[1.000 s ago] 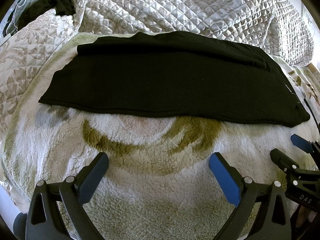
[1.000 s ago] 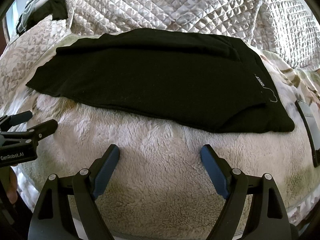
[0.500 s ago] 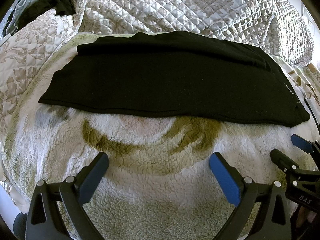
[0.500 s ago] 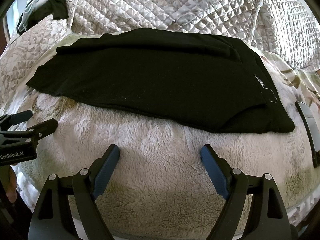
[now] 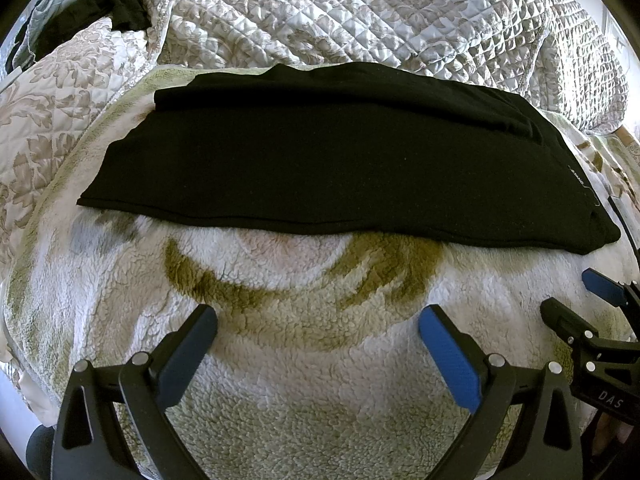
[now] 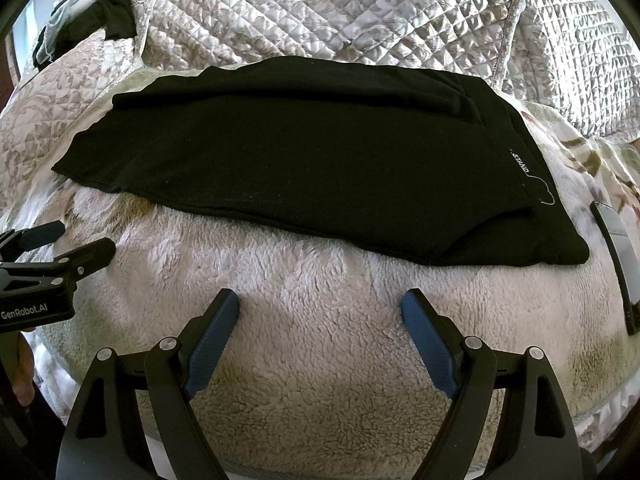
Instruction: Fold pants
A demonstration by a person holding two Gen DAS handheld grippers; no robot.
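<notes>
Pants (image 5: 344, 160) lie flat across the fleece blanket (image 5: 304, 384), folded lengthwise into one long black band, waist end with its white label at your right. Your left gripper (image 5: 318, 322) hovers over bare fleece near the pants' front edge, jaws spread wide, holding nothing. Your right gripper (image 6: 320, 300) does the same further right, also released and empty. A phone (image 6: 618, 264) rests just beside the waist end. A quilt (image 6: 360, 12) is bunched behind the pants.
</notes>
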